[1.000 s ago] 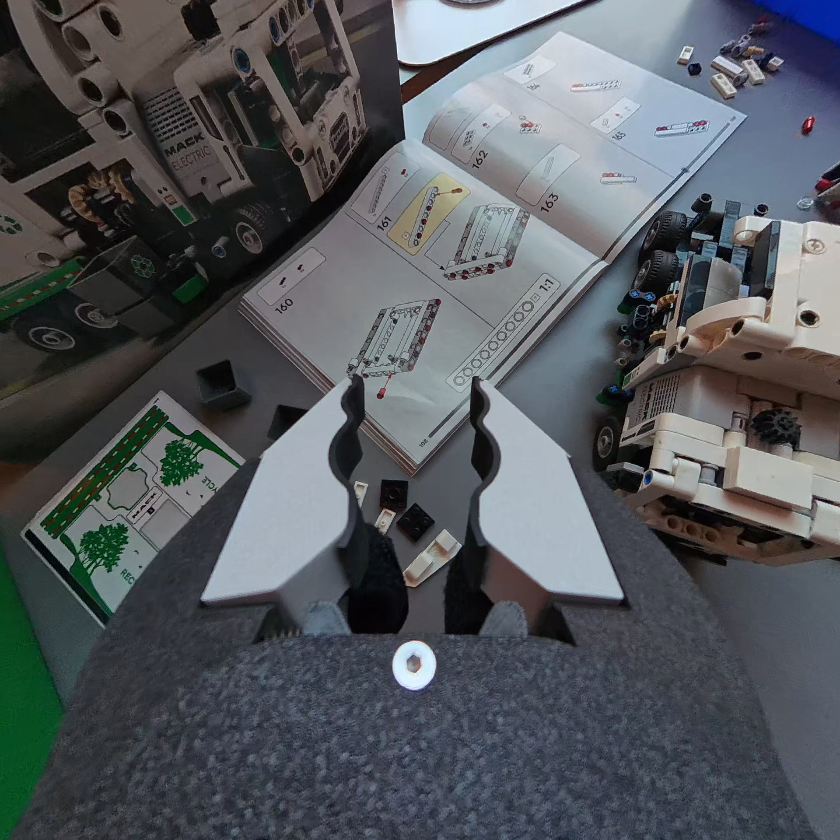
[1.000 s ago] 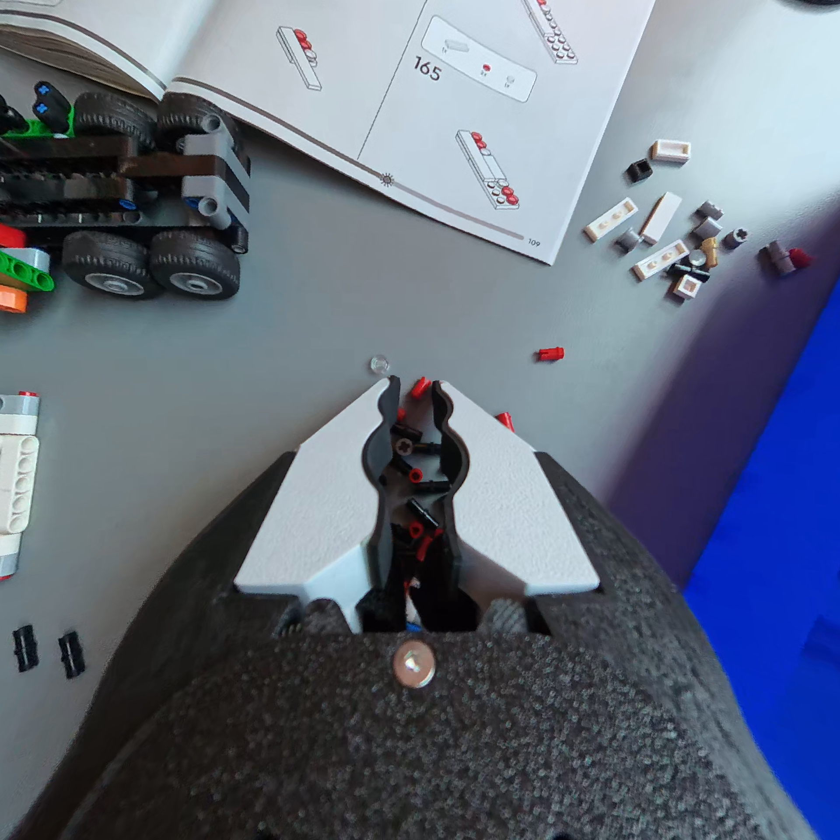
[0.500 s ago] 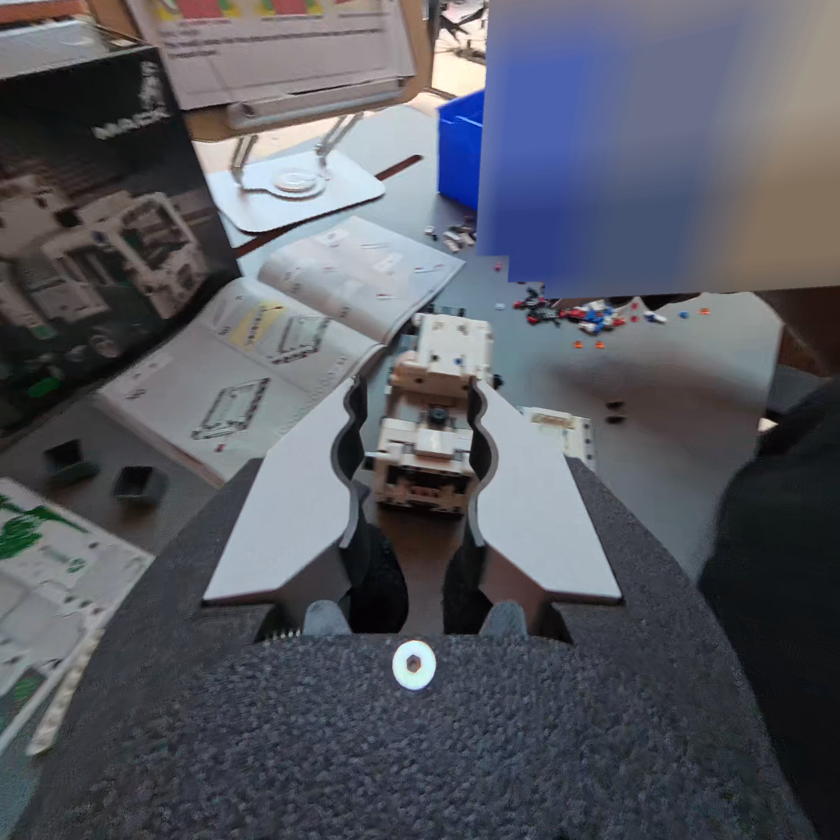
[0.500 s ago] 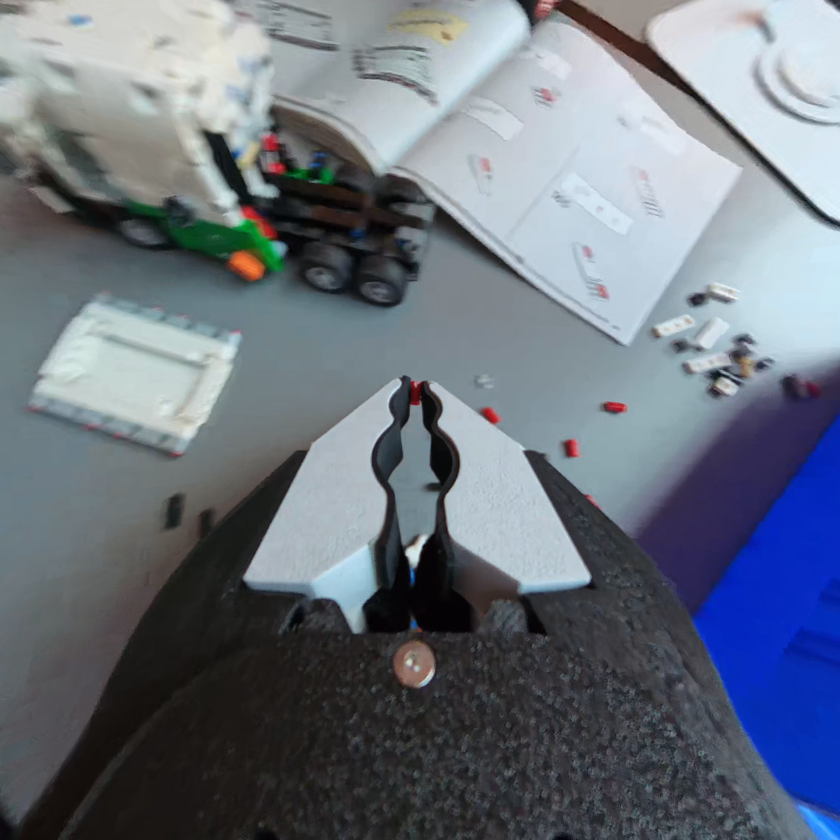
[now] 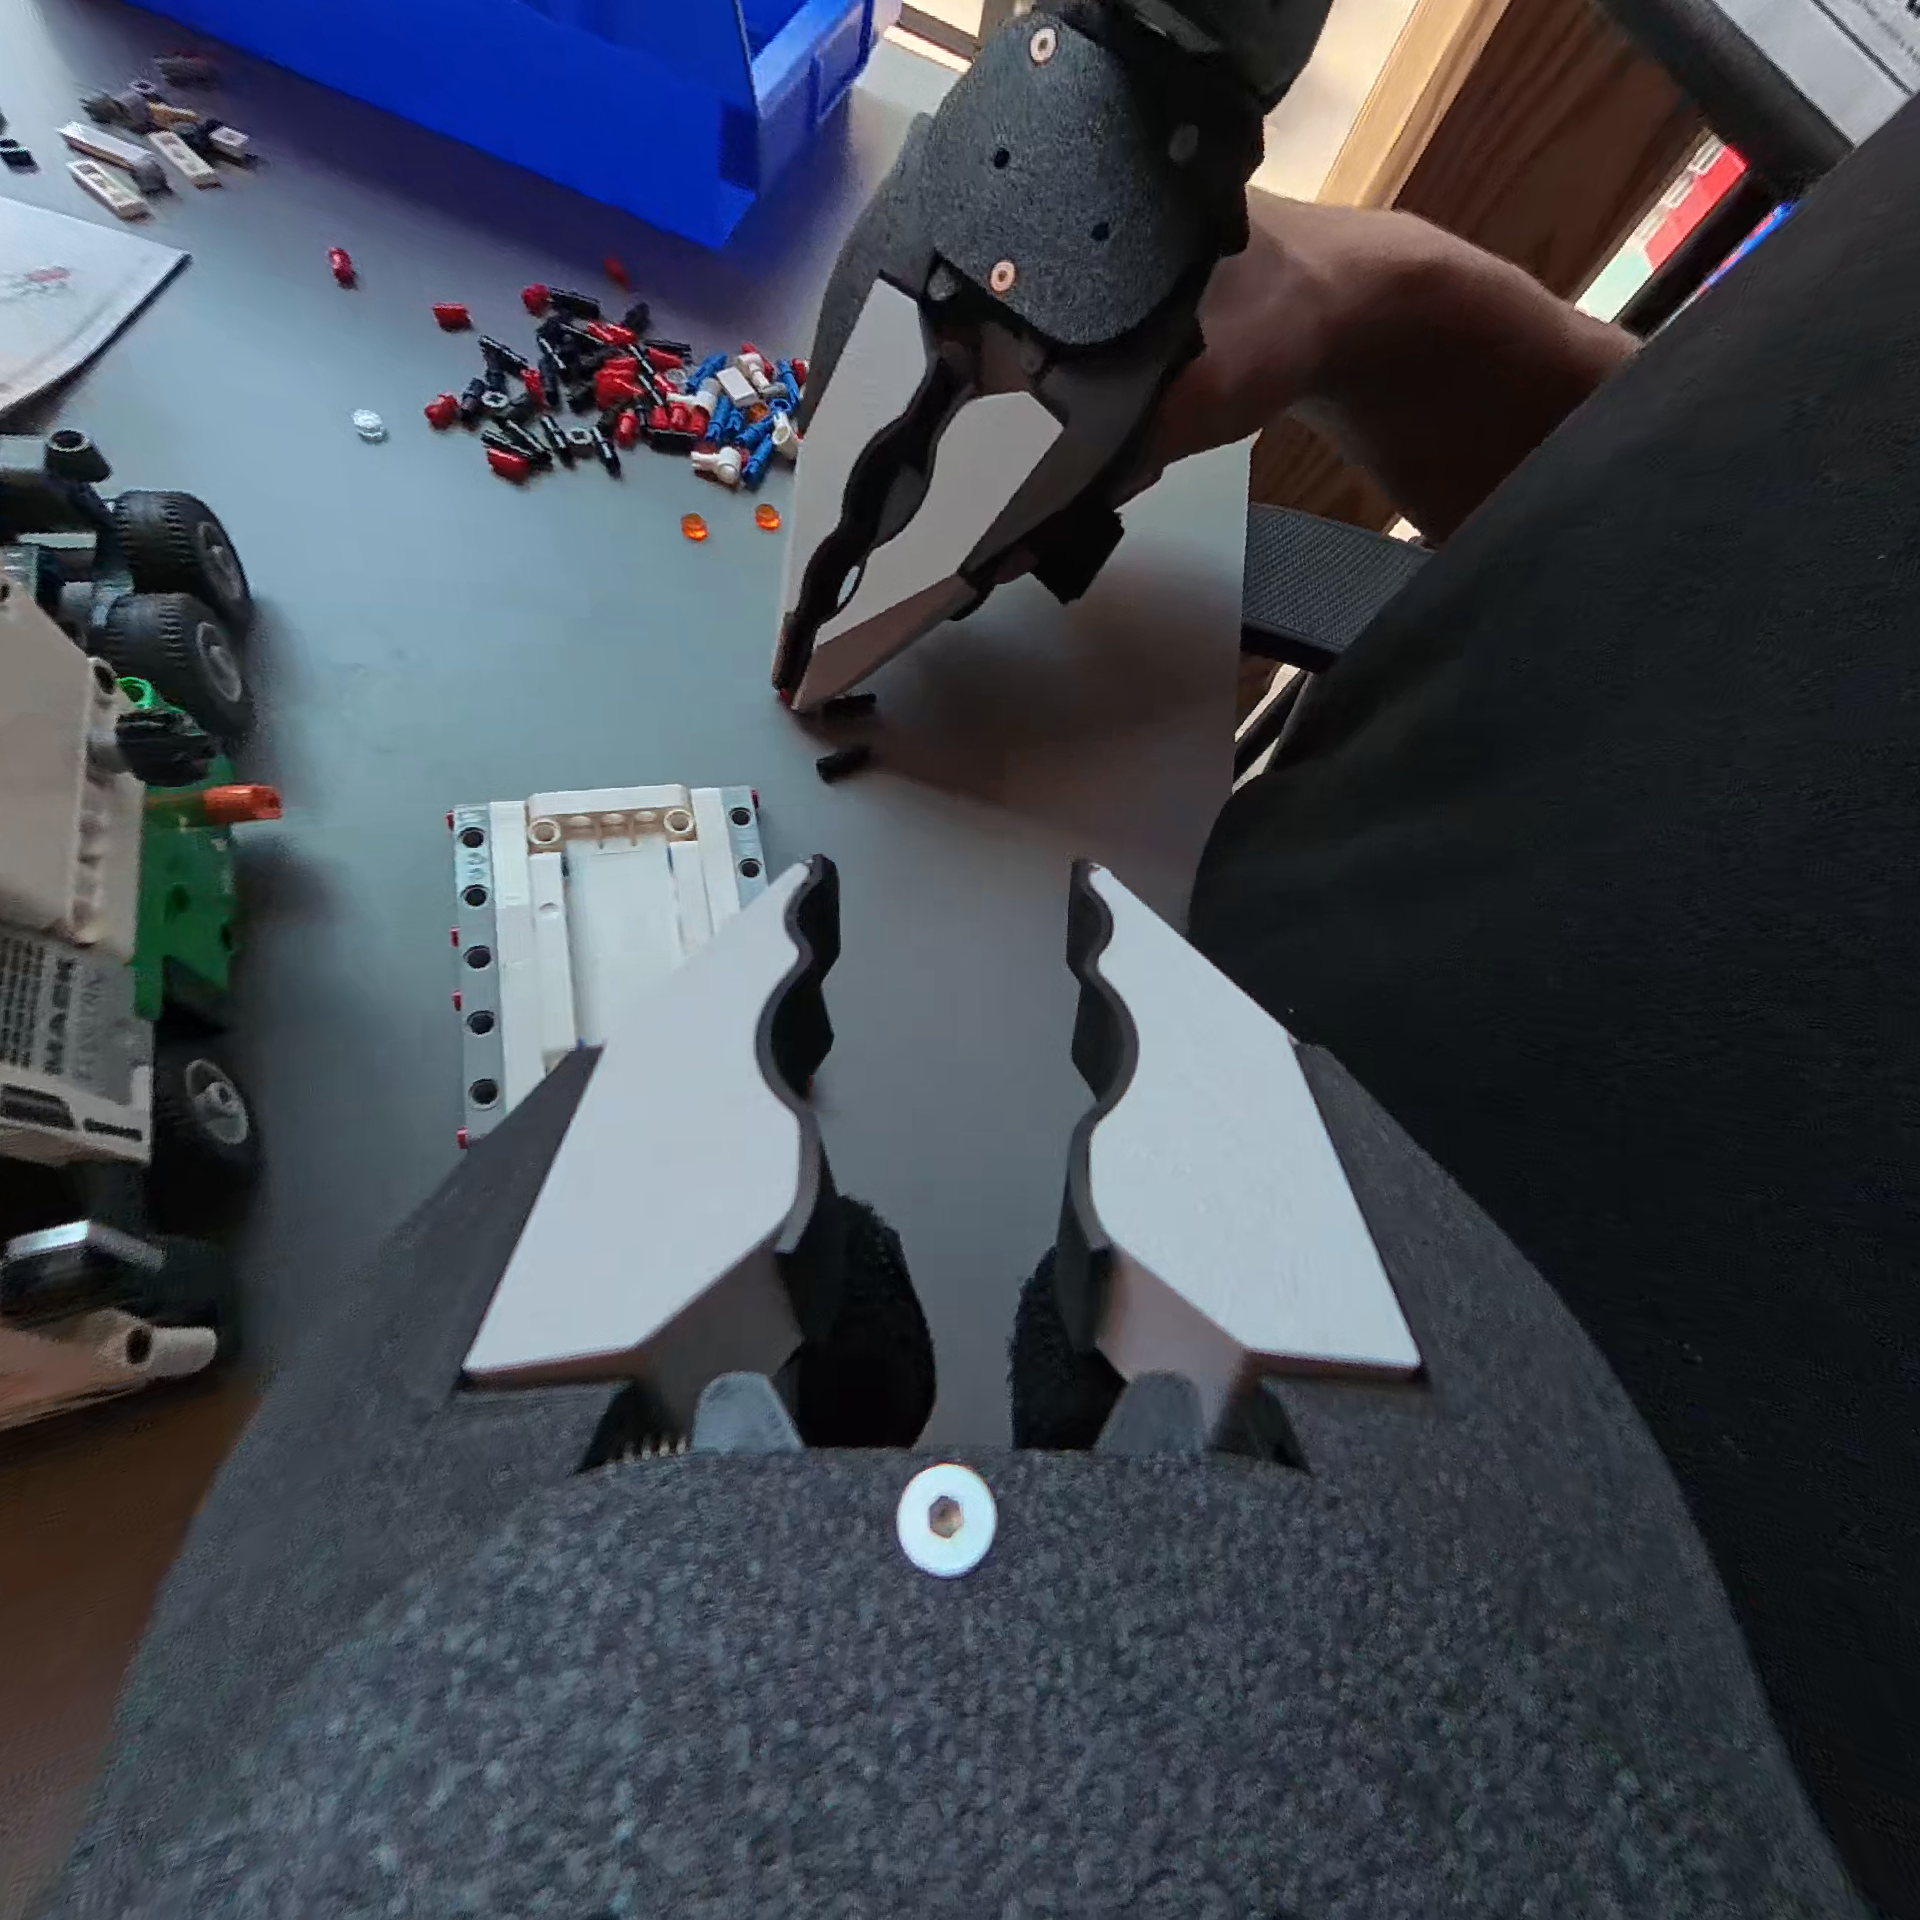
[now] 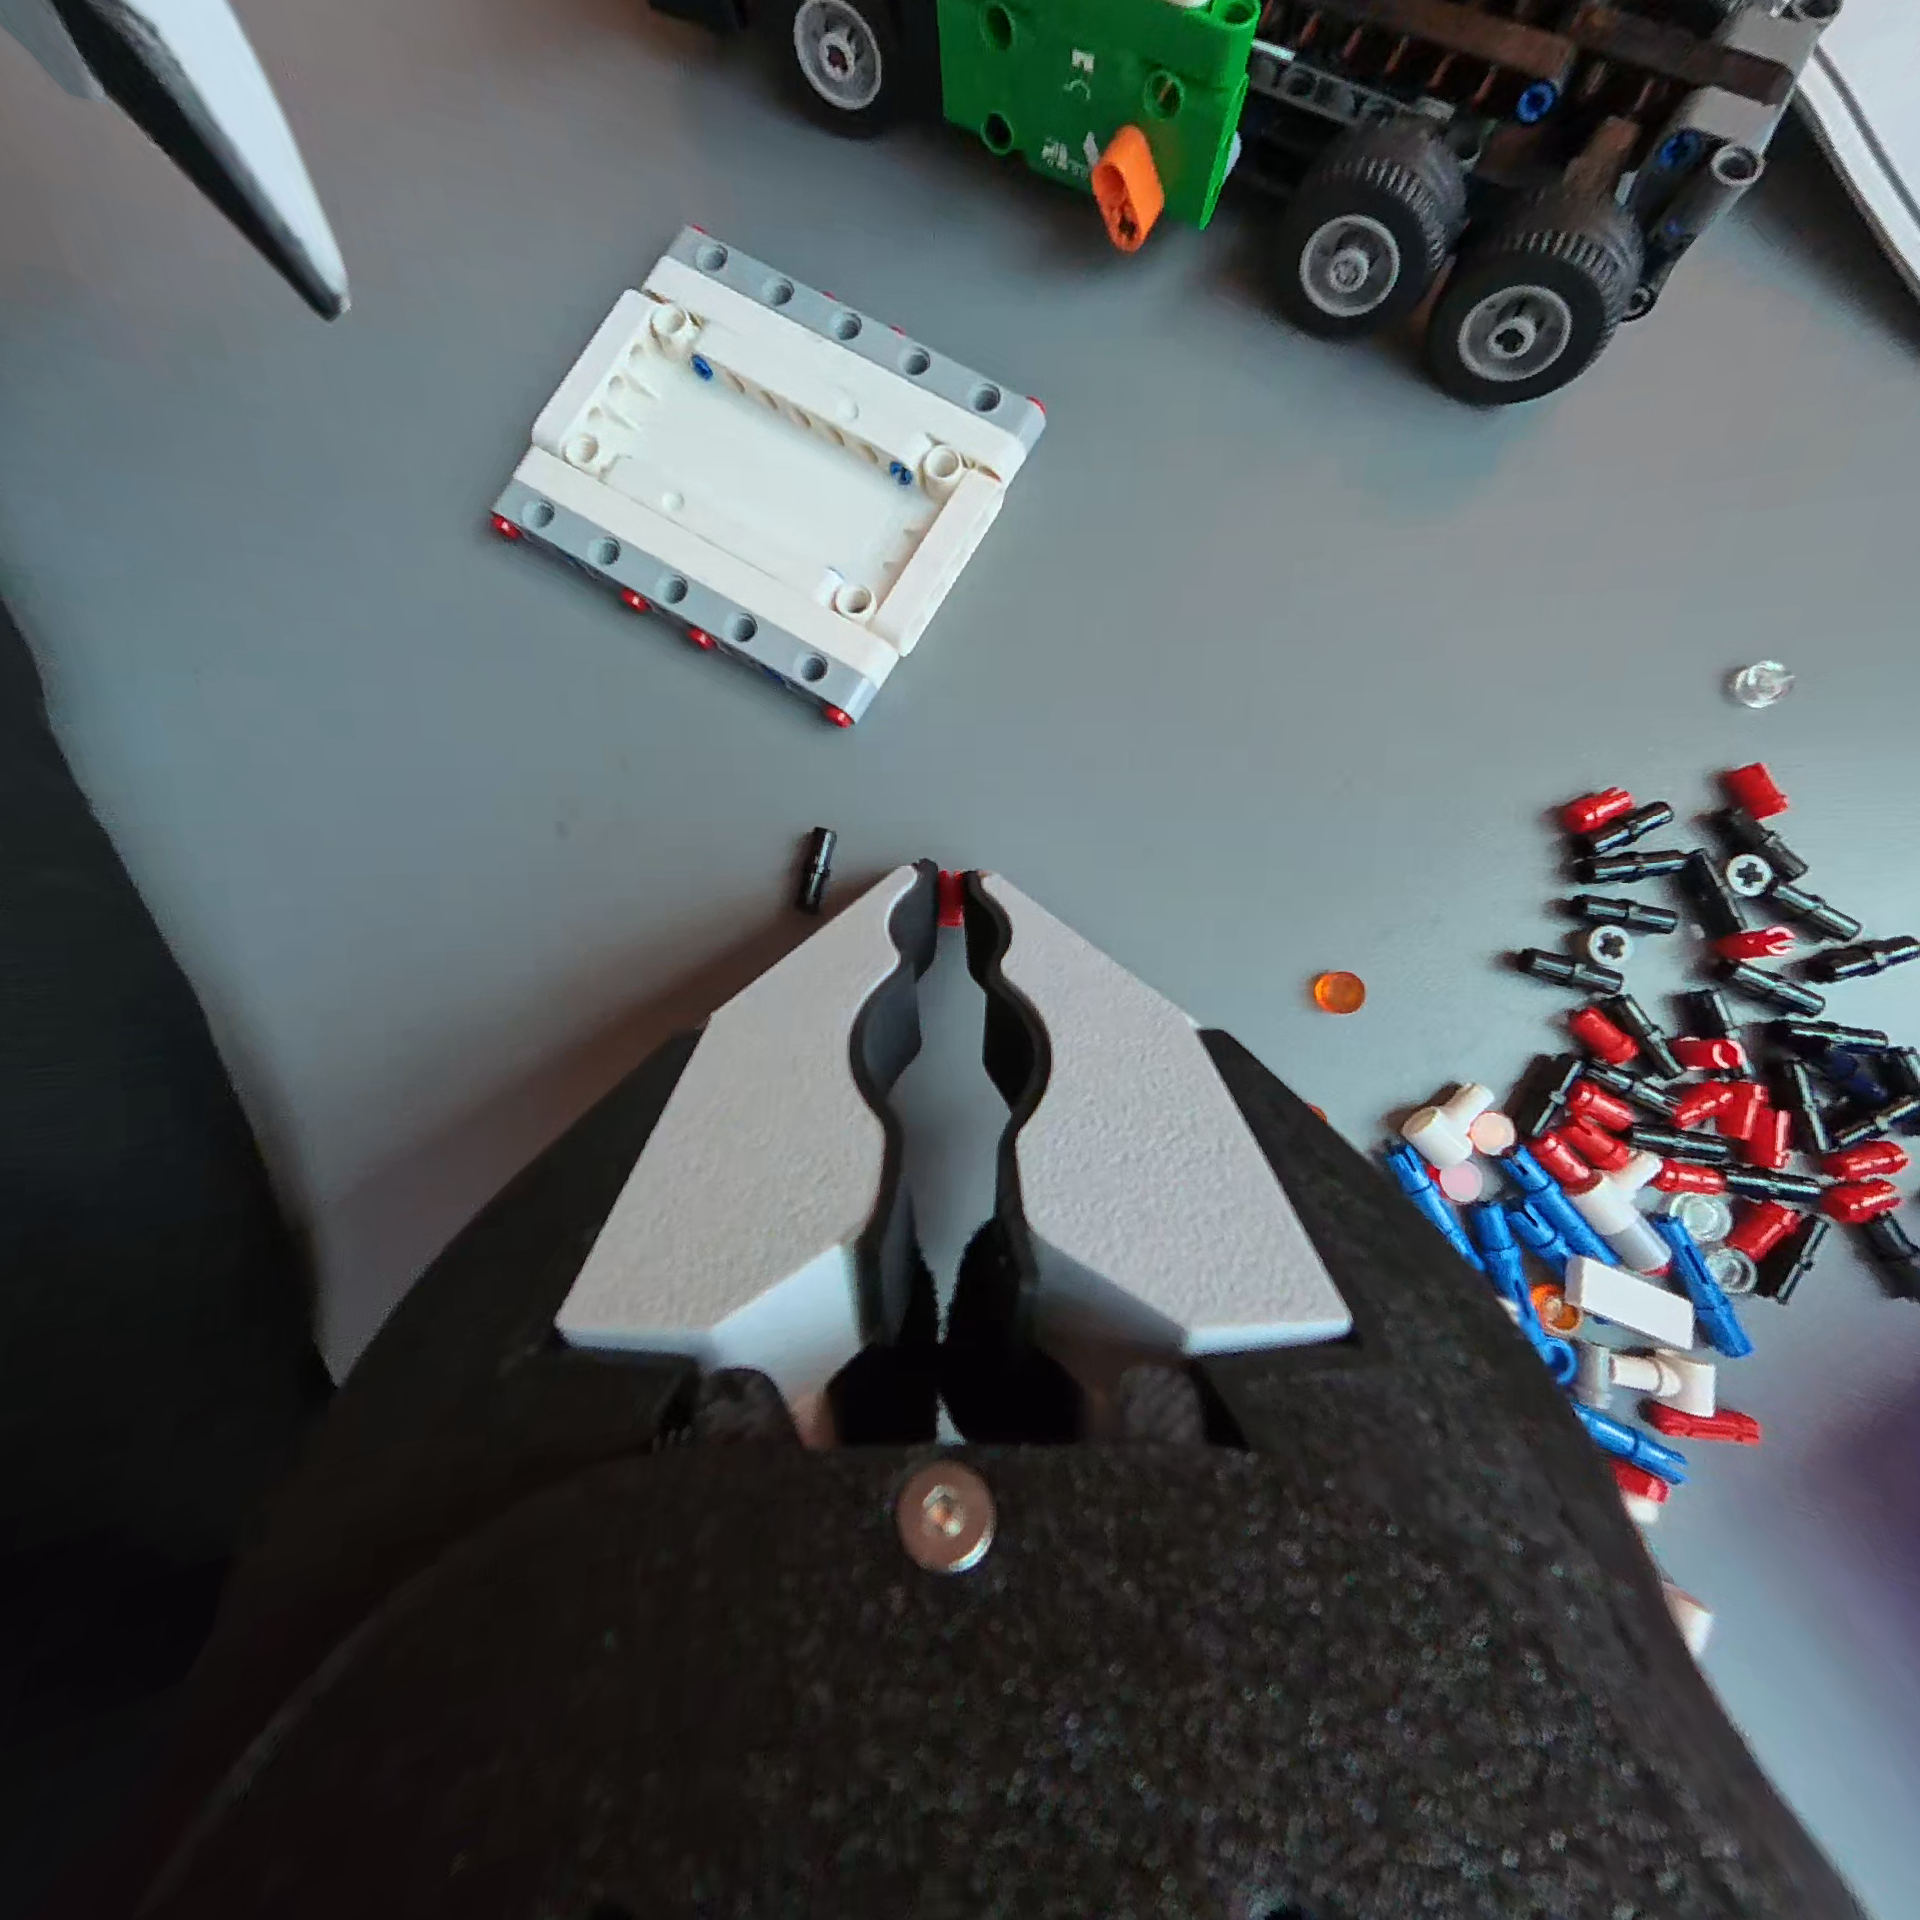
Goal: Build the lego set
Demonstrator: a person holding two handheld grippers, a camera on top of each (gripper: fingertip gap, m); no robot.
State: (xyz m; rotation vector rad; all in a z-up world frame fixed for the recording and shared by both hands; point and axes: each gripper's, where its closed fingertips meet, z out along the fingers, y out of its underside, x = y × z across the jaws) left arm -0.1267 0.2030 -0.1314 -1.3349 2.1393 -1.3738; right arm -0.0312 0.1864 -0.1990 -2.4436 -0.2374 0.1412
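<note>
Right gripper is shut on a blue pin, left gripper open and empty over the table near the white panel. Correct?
Not quite: the pin is red, not blue. The right wrist view shows the right gripper shut on a small red pin at its tips. The rest holds: the left gripper is open and empty over the table, near the white panel.

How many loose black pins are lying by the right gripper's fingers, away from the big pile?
2. One black pin lies beside the right gripper tips; the second pin sits nearer the white panel. More could hide under the fingers.
</note>
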